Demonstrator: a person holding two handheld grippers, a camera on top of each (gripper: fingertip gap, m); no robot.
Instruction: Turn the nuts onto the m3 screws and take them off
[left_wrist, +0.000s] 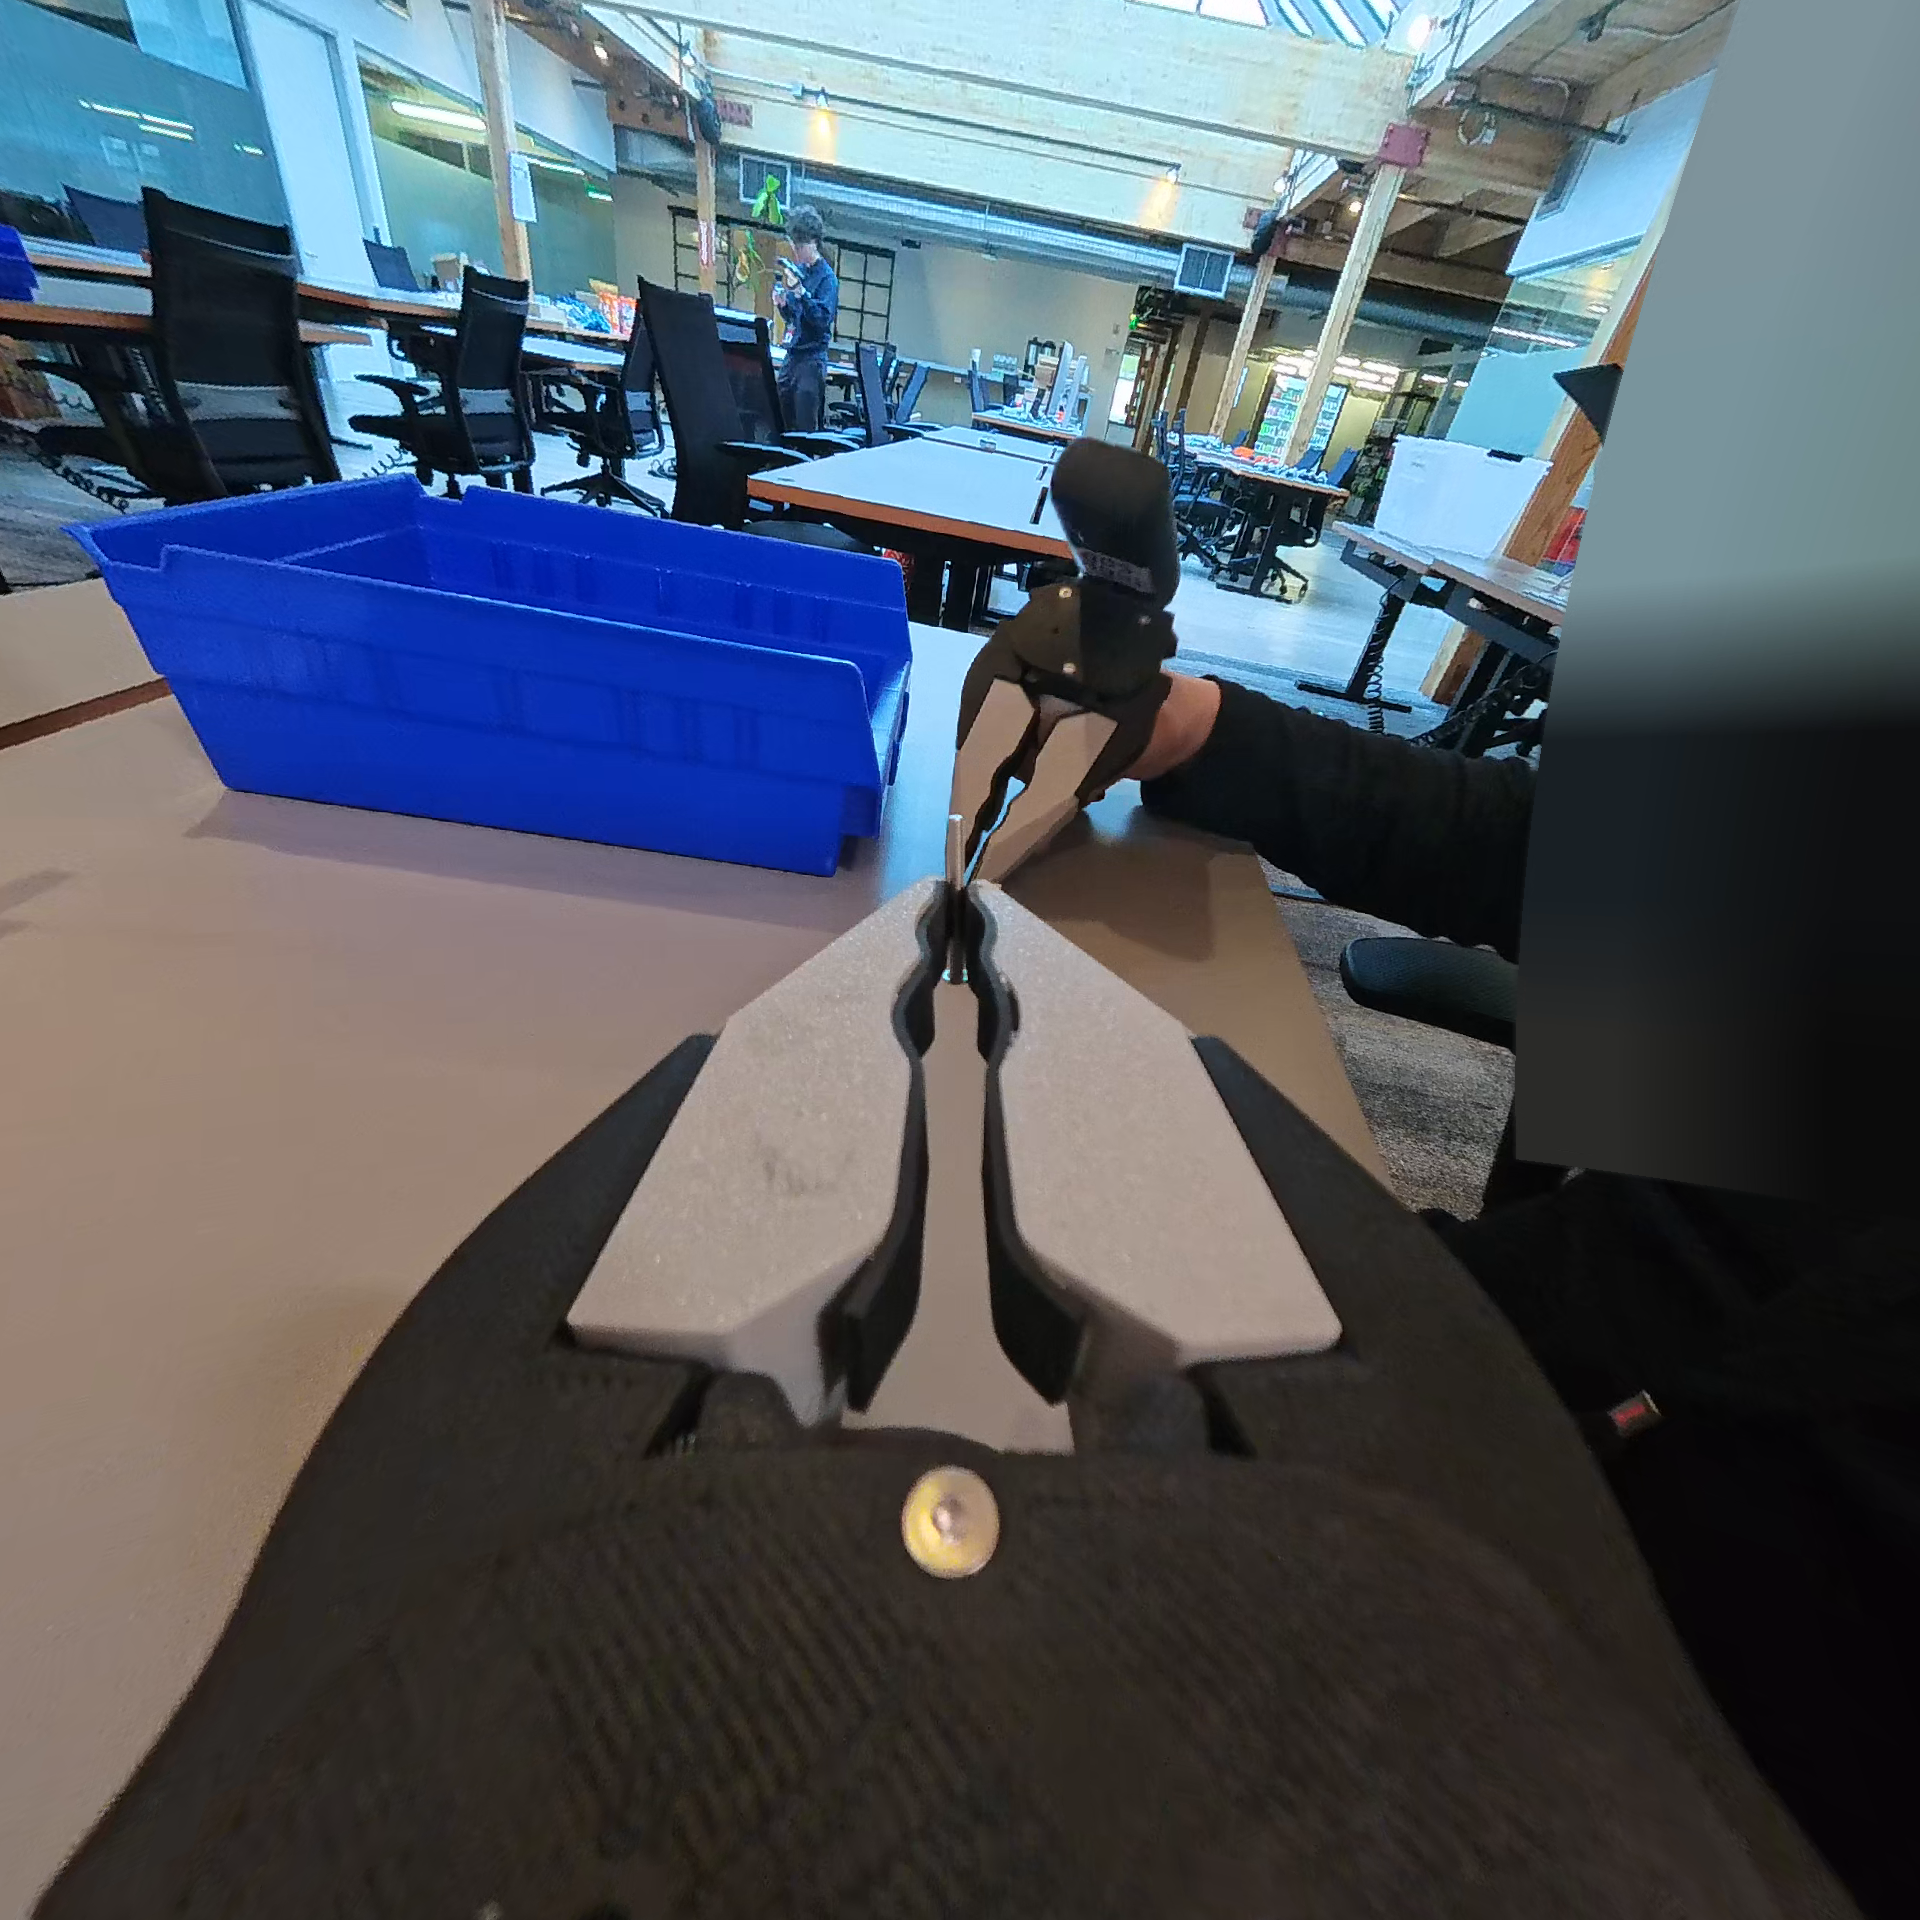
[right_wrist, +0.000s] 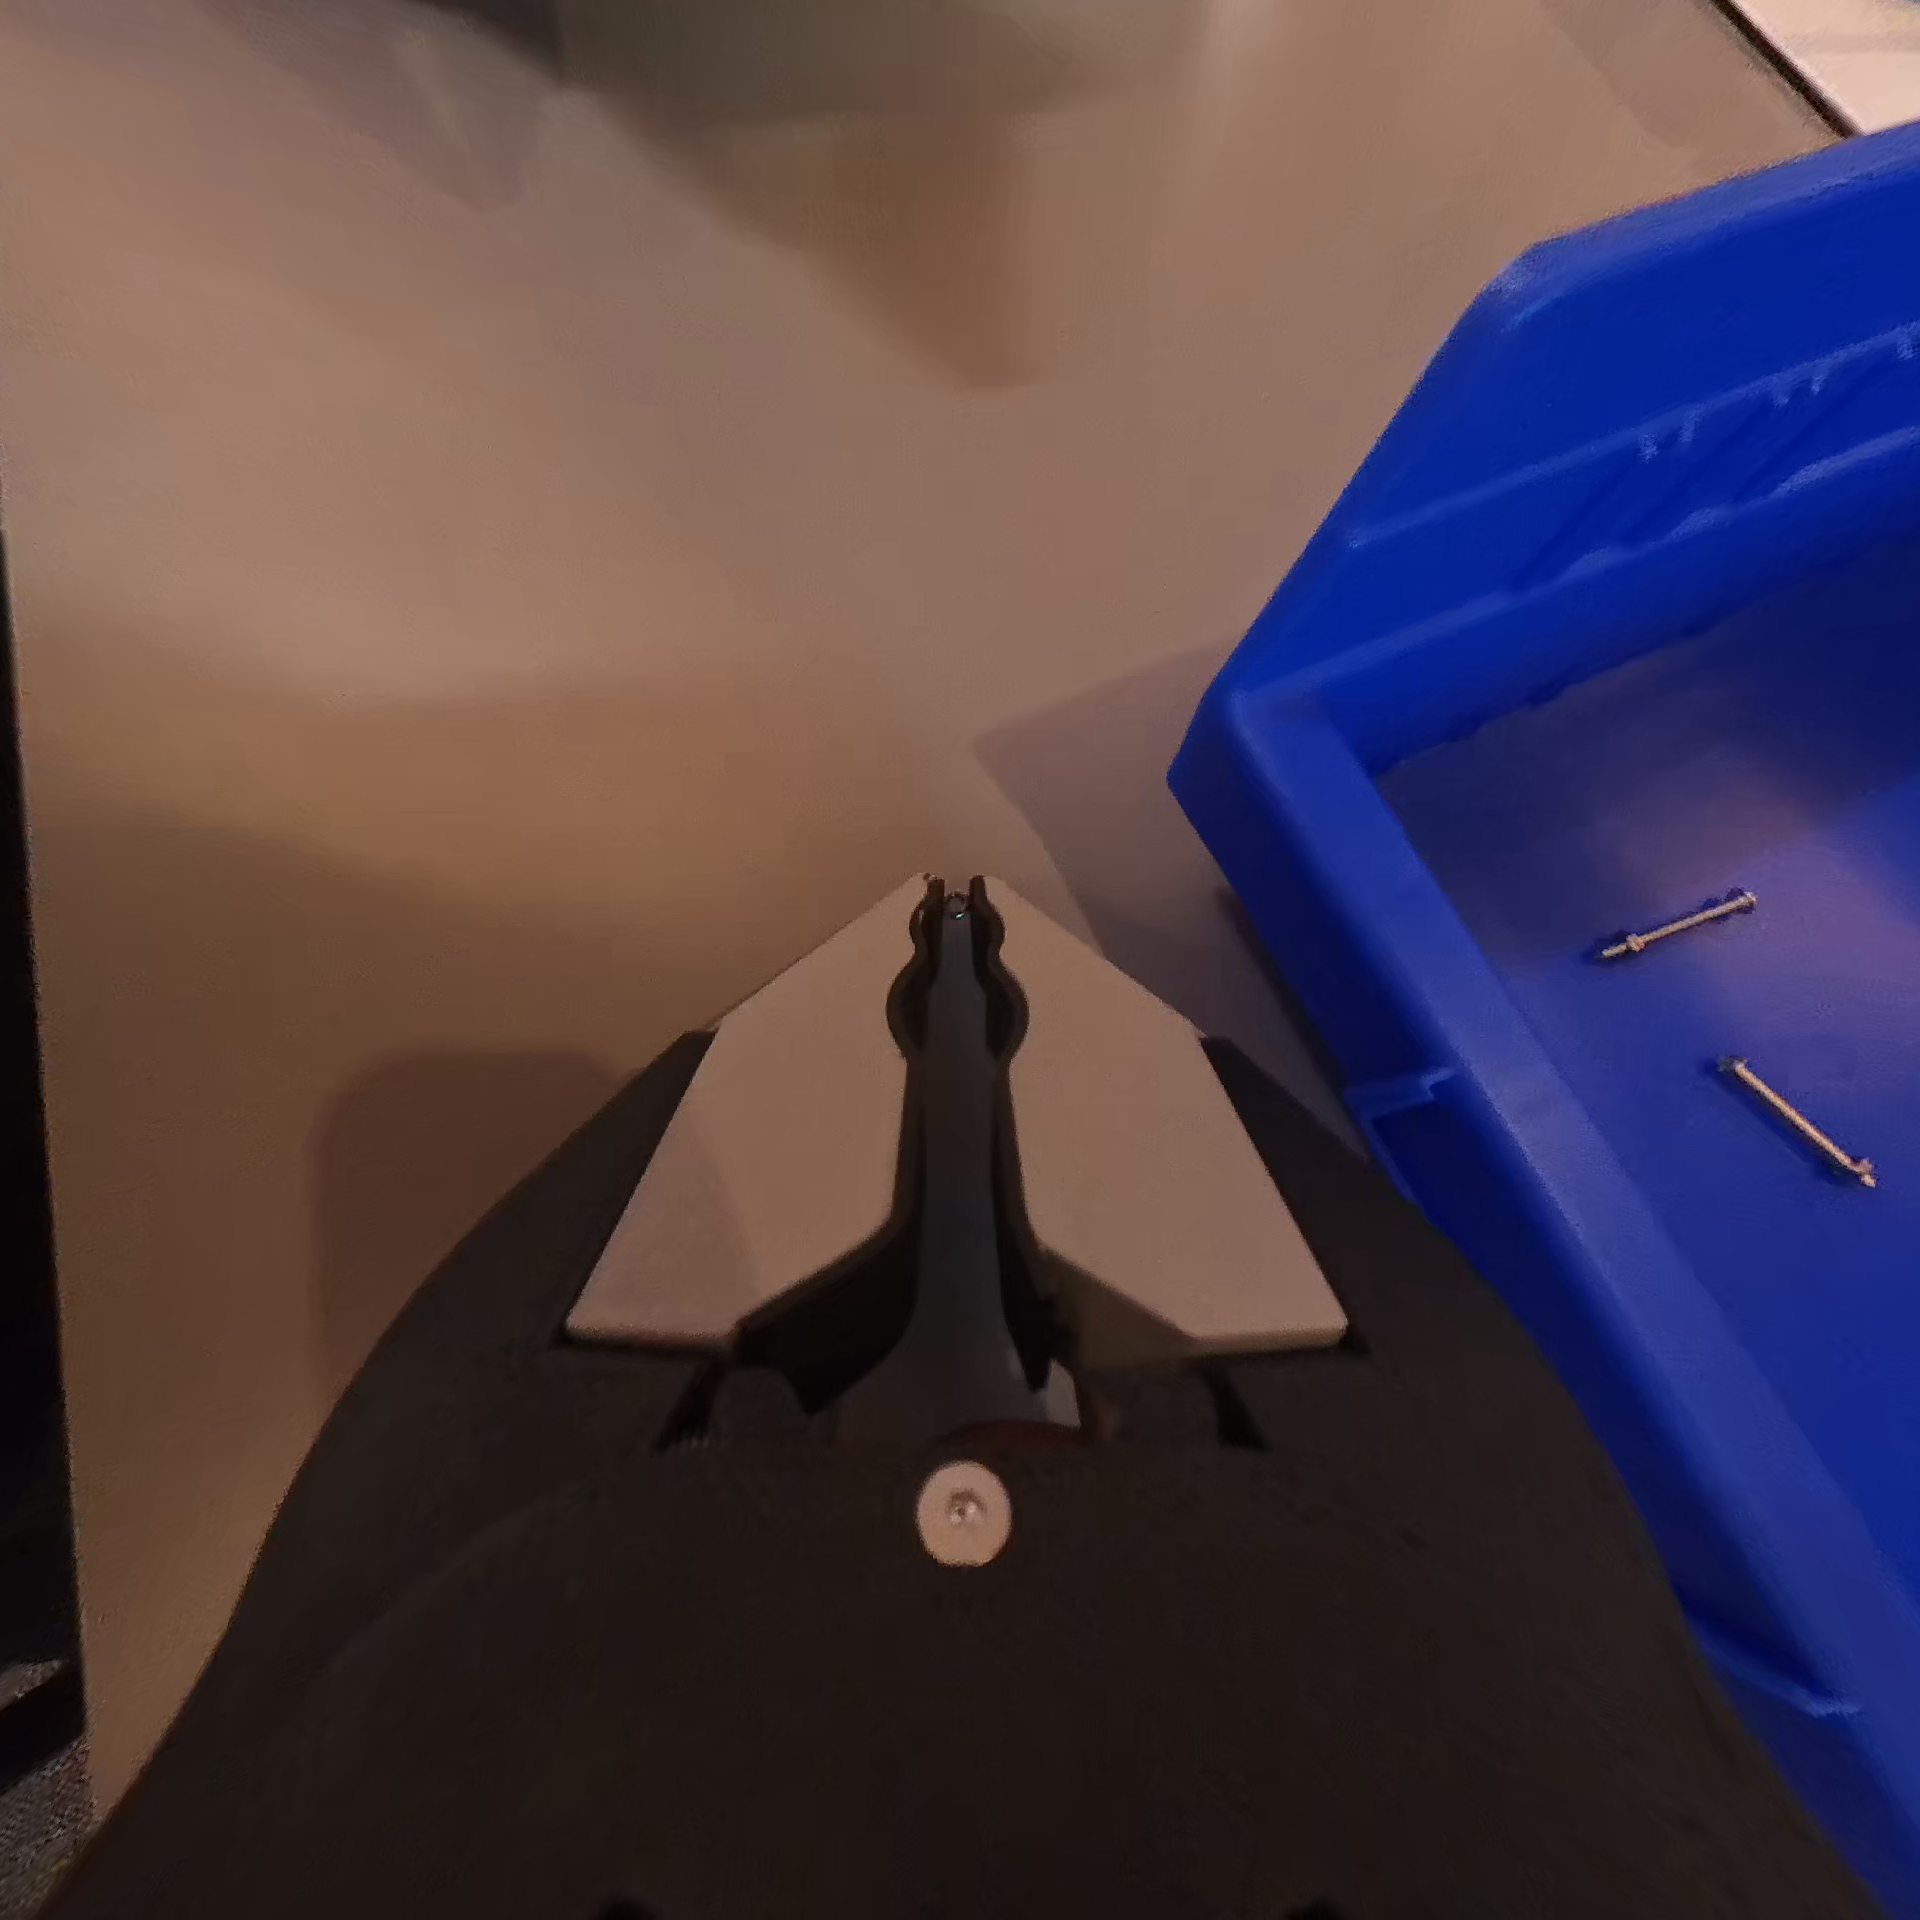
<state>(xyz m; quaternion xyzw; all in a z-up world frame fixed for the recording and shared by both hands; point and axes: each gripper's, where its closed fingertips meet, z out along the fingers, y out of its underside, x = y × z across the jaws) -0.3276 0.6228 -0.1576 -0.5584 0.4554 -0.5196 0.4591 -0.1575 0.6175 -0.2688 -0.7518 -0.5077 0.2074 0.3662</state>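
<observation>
My left gripper (left_wrist: 954, 902) is shut on a thin silver M3 screw (left_wrist: 953, 847) and holds it upright, with the shaft sticking out above the fingertips. The right gripper (left_wrist: 979, 847) points down from behind, its tips right beside the screw's top end. In the right wrist view the right gripper (right_wrist: 954, 891) is shut on a tiny nut (right_wrist: 955, 908) at its very tips, above the beige table (right_wrist: 520, 623). The left gripper and the held screw do not show in that view.
A blue plastic bin (left_wrist: 499, 665) stands on the table to the left and behind the grippers. In the right wrist view the bin (right_wrist: 1351, 935) holds two long screws (right_wrist: 1675, 927) (right_wrist: 1797, 1120). The table's edge (left_wrist: 1309, 997) runs close on the right. A sleeved arm (left_wrist: 1351, 800) reaches in from the right. Across from one pair of fingers to the other is roughly 20 cm.
</observation>
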